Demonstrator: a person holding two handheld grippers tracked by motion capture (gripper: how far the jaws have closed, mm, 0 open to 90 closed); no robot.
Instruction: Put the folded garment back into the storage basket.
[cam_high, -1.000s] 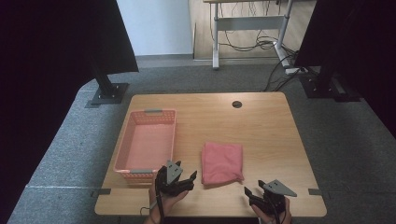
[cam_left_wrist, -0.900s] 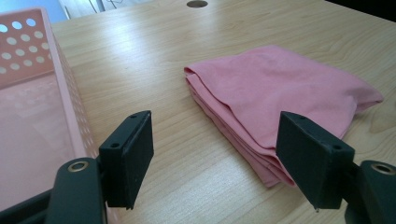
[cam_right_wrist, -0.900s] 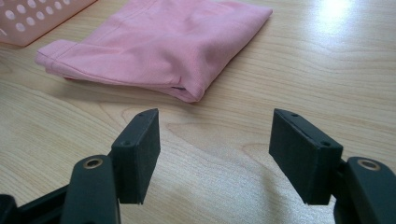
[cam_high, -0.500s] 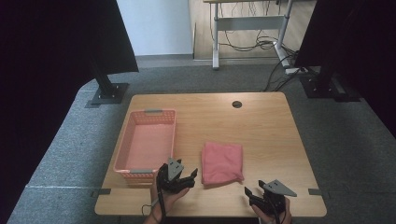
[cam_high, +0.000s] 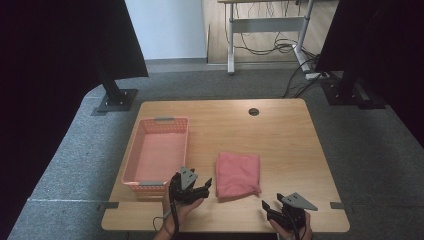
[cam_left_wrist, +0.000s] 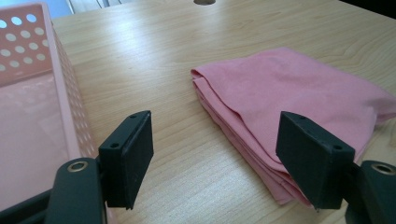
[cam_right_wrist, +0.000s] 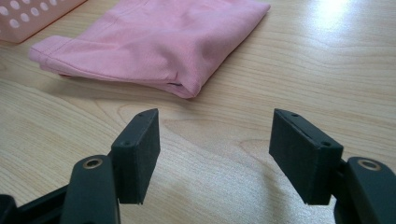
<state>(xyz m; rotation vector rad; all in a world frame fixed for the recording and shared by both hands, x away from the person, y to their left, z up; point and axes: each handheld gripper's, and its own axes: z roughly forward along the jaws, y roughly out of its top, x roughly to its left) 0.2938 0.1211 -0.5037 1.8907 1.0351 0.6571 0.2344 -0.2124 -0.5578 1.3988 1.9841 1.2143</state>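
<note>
While the pink perforated basket (cam_high: 159, 152) sits at the table's (cam_high: 280, 130) left side, I hold my left gripper (cam_high: 196, 191) wide apart just beside its near corner, empty. Right of it lies the folded pink cloth (cam_high: 238, 175). Further right, near the table's edge, my right gripper (cam_high: 272, 209) gapes wide, empty.

A folded pink cloth (cam_high: 238, 175) lies on the wooden table (cam_high: 280, 135), right of a pink basket (cam_high: 156, 155); the left gripper (cam_high: 205, 189) sits between them, the right gripper (cam_high: 270, 210) near the front edge
</note>
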